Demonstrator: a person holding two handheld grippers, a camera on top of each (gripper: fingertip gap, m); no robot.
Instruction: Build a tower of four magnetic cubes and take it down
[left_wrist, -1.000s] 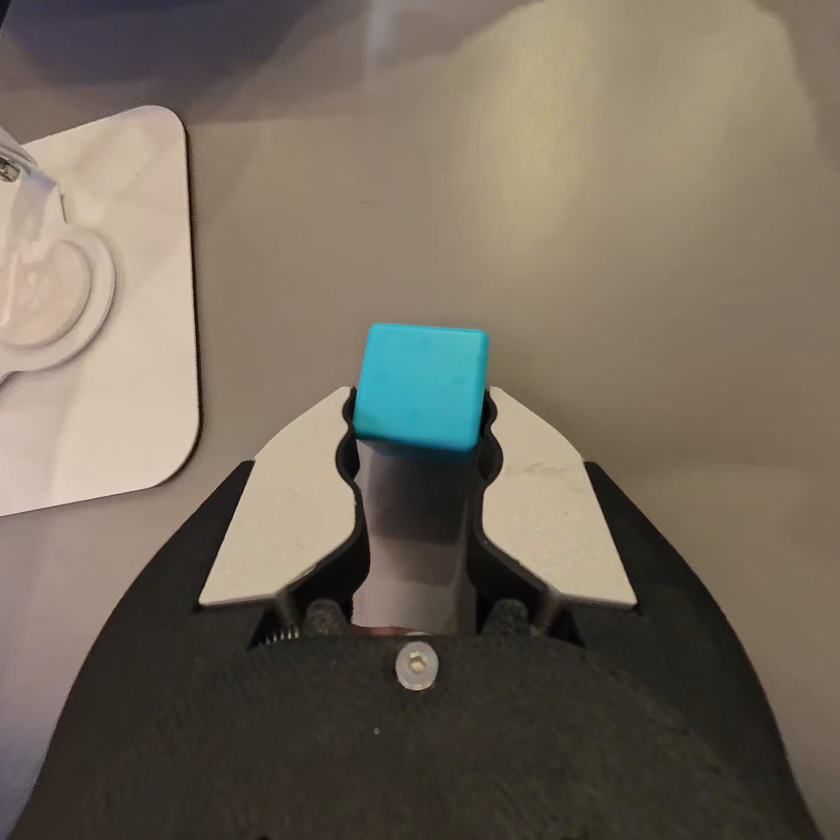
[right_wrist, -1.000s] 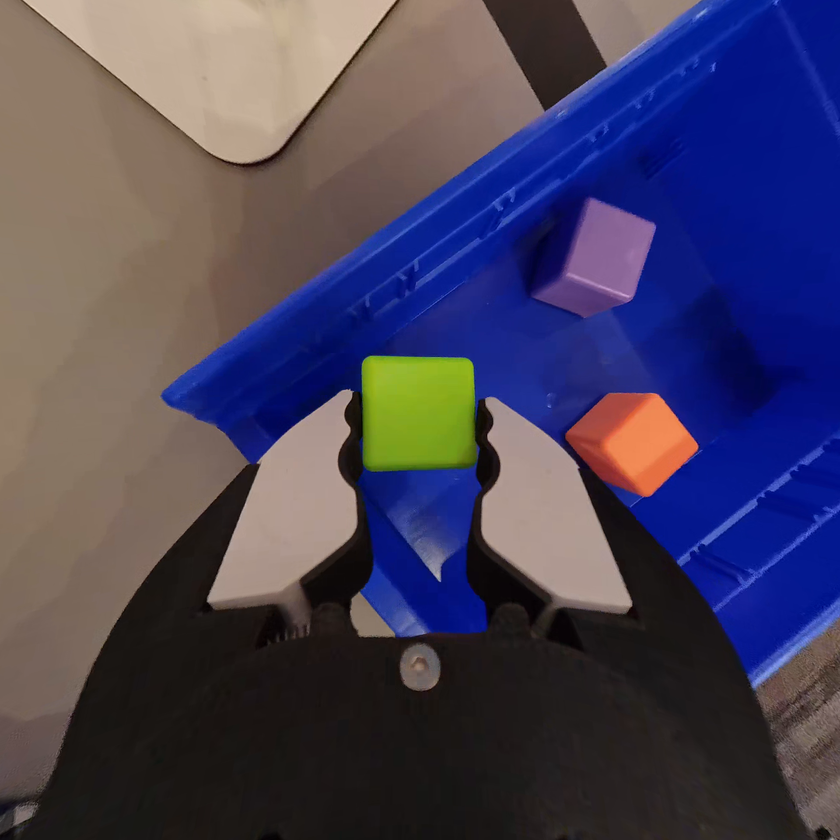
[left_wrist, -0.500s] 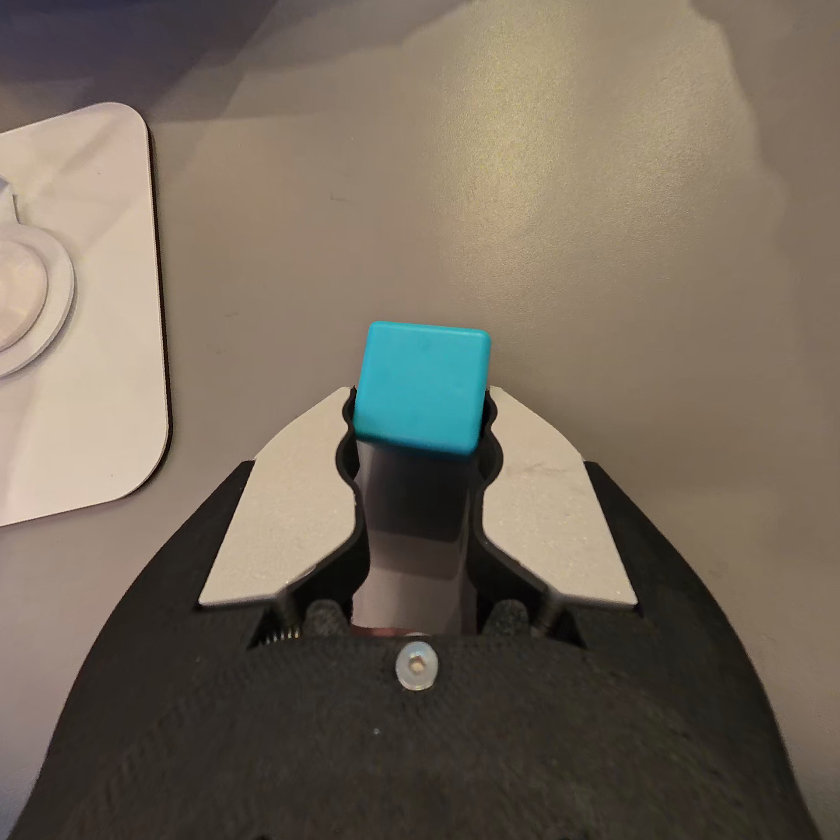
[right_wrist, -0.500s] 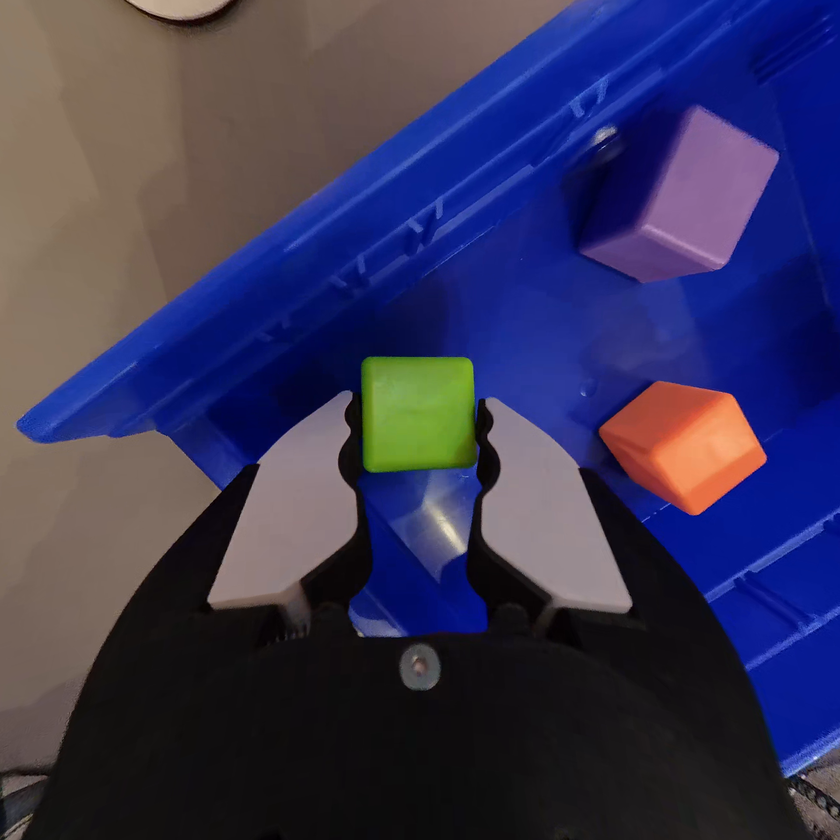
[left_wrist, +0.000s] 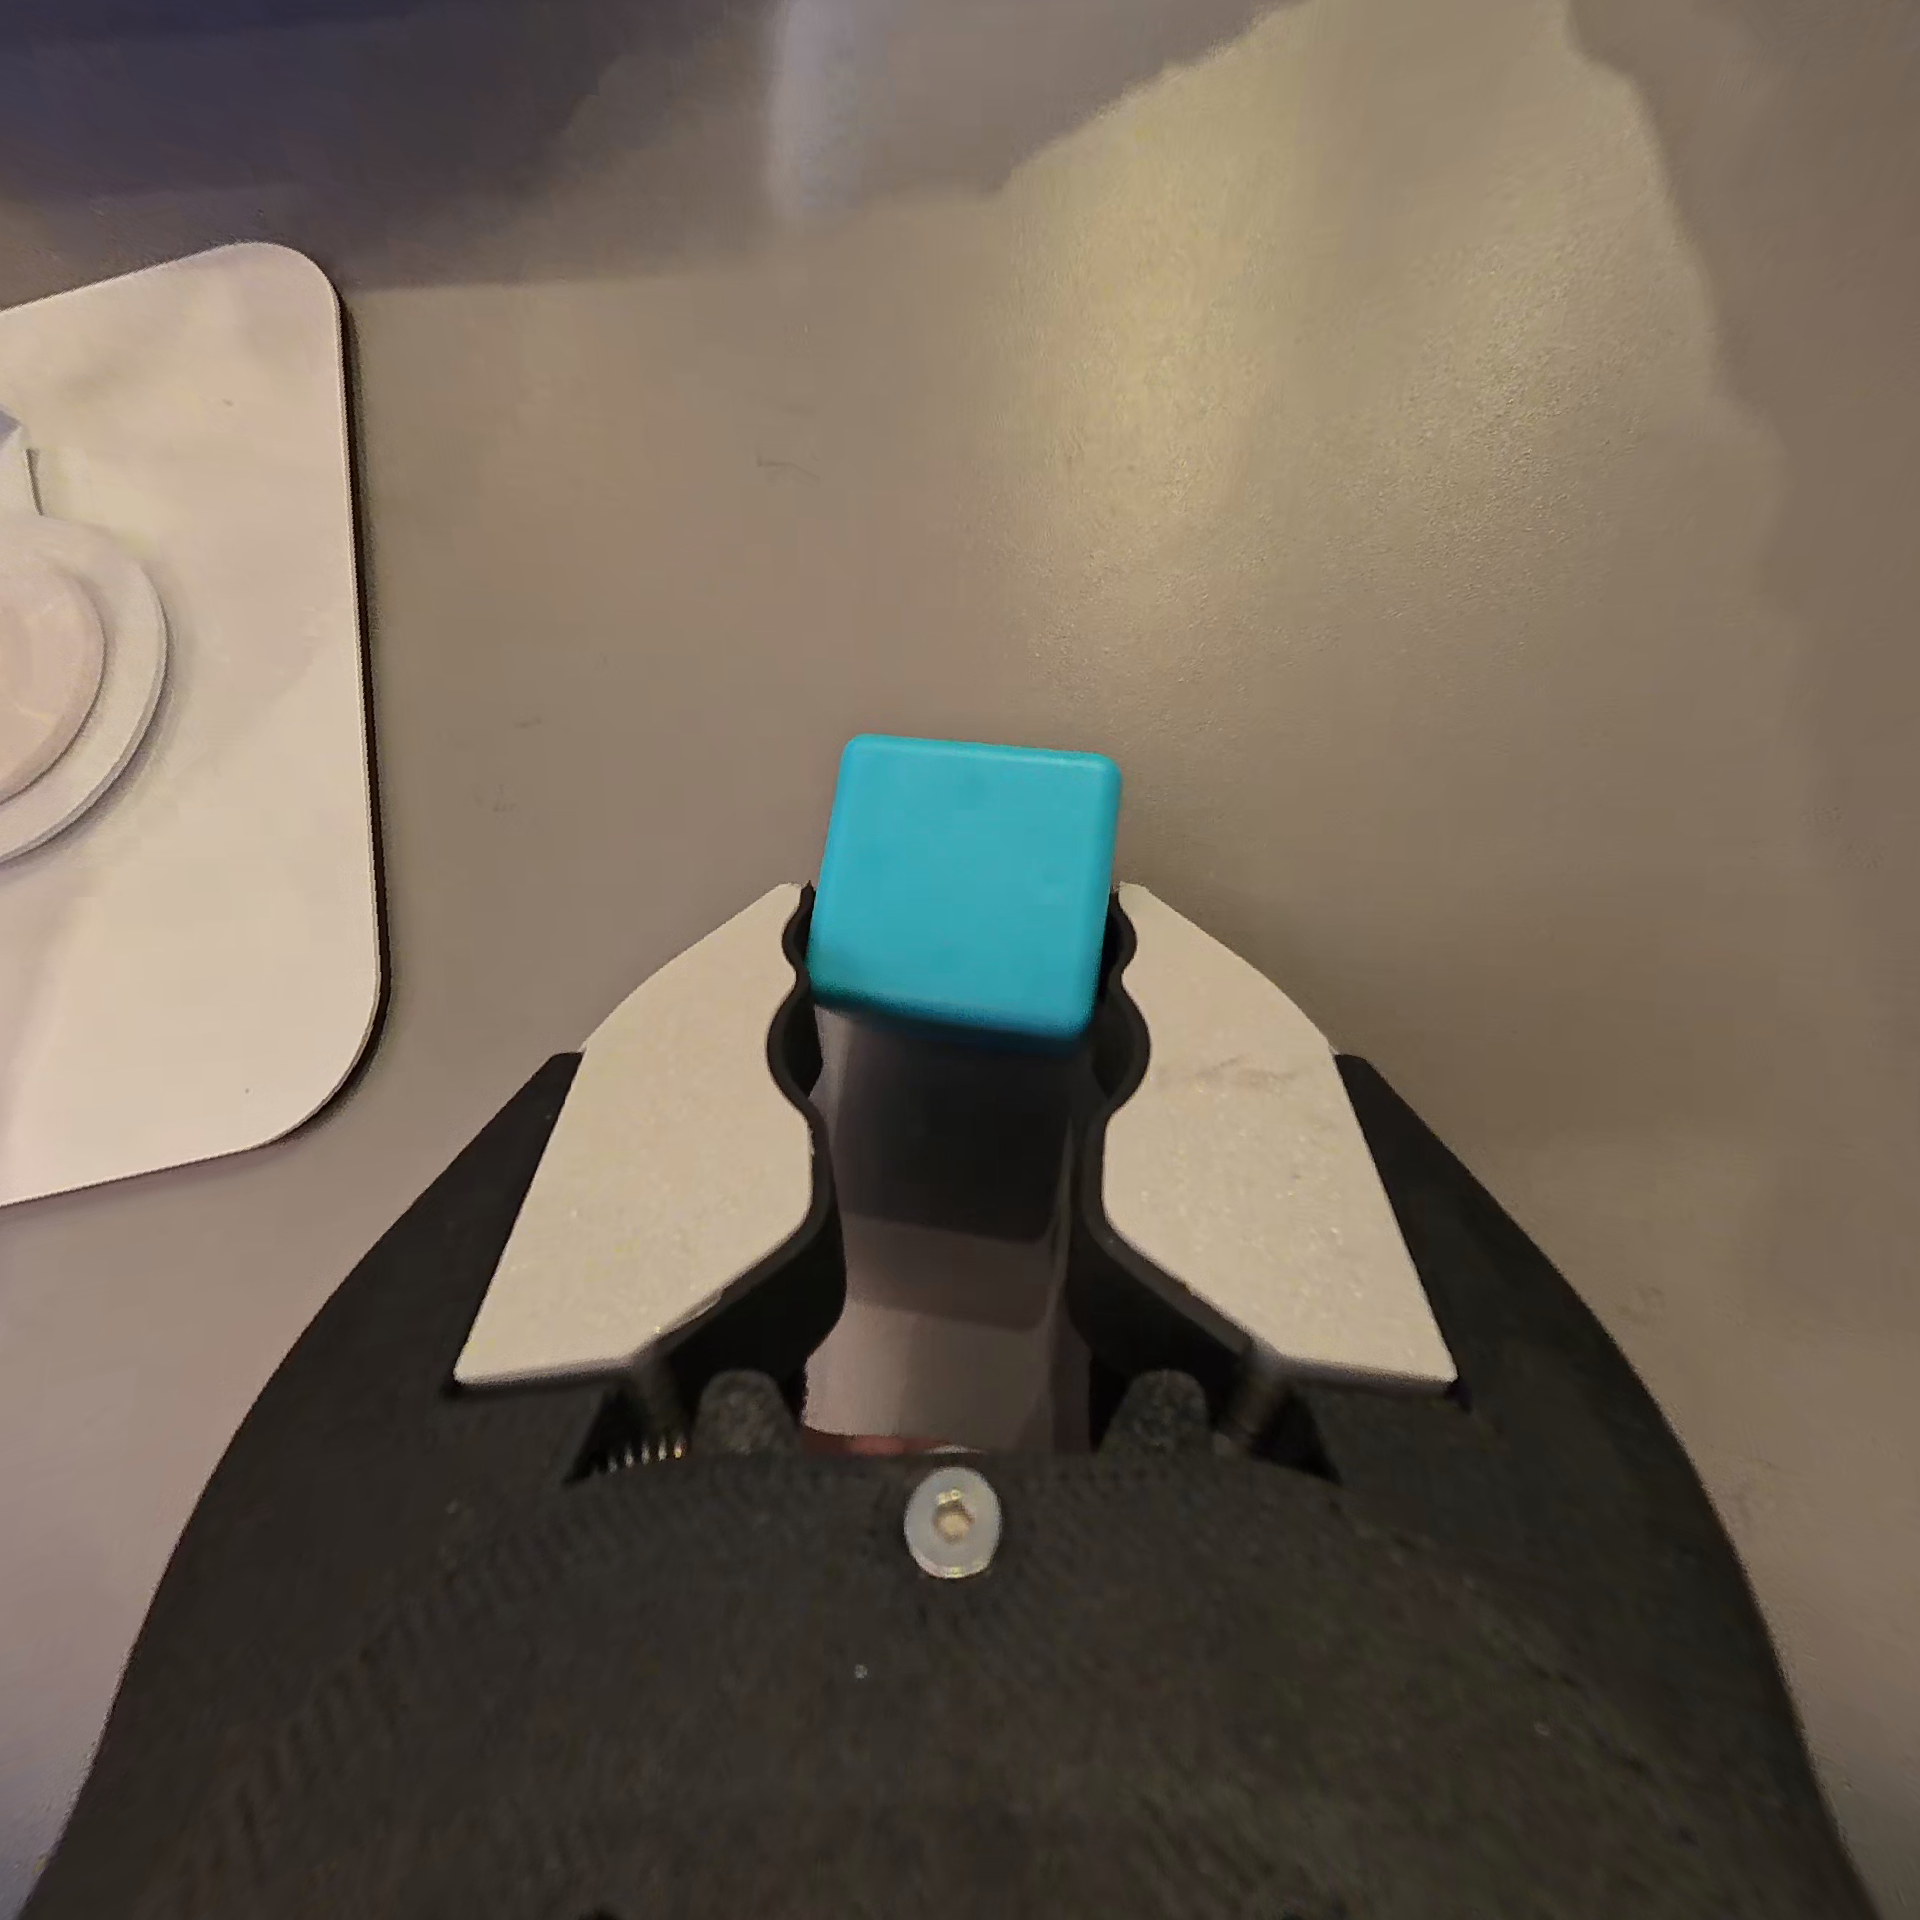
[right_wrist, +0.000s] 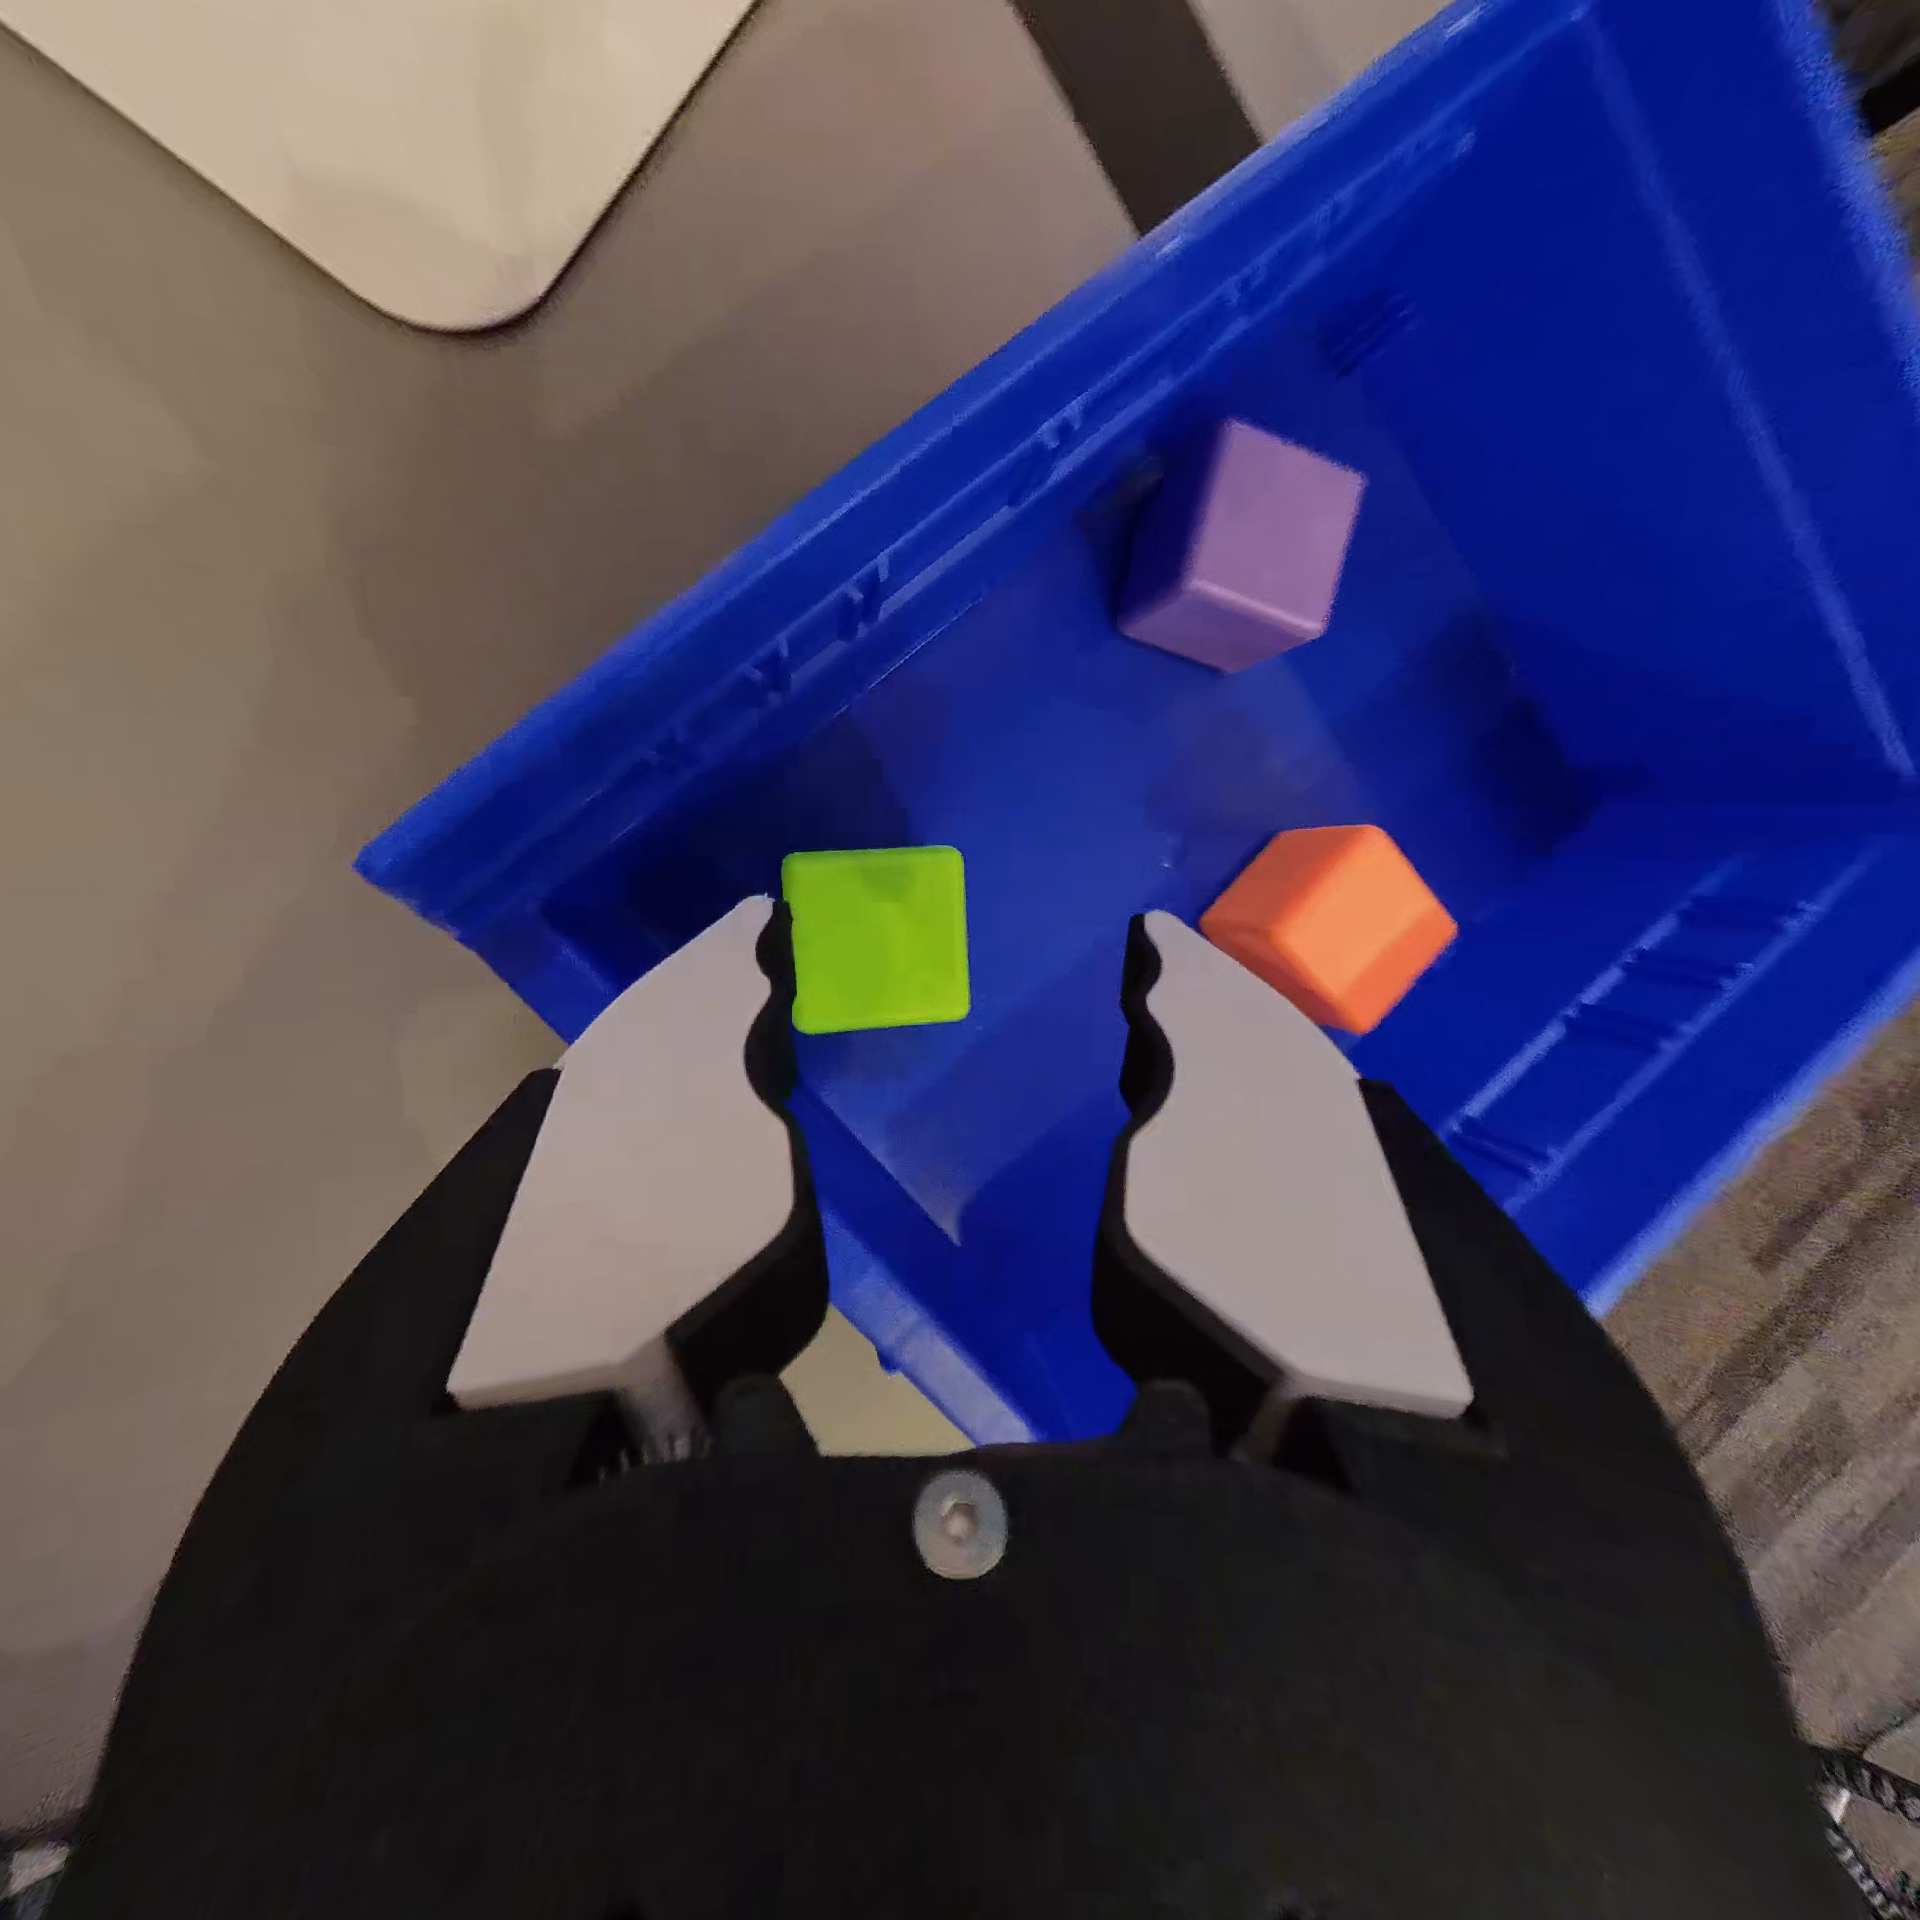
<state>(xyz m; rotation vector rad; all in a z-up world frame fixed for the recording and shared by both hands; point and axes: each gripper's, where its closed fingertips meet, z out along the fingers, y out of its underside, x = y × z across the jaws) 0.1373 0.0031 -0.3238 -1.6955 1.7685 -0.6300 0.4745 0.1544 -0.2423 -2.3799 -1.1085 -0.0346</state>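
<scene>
In the left wrist view my left gripper (left_wrist: 964, 935) is shut on a teal cube (left_wrist: 961, 888), held above the grey table (left_wrist: 1143, 520). In the right wrist view my right gripper (right_wrist: 951, 925) is open above a blue bin (right_wrist: 727, 665). A green cube (right_wrist: 878, 940) lies in the bin beside the left fingertip (right_wrist: 743, 935), with a wide gap to the right fingertip (right_wrist: 1169, 940). A purple cube (right_wrist: 1242, 545) and an orange cube (right_wrist: 1330, 925) also lie in the bin.
A white rounded board (left_wrist: 187, 727) with a pale round part lies at the left of the left wrist view. A white board (right_wrist: 416, 135) shows at the top left of the right wrist view. Patterned carpet (right_wrist: 1787, 1299) lies past the bin at the right. There is about 40 cm between the tips of the two grippers.
My right gripper opened and let go of the green cube, which now lies in the bin, and the gripper drew back from it. My left gripper still holds the teal cube.
</scene>
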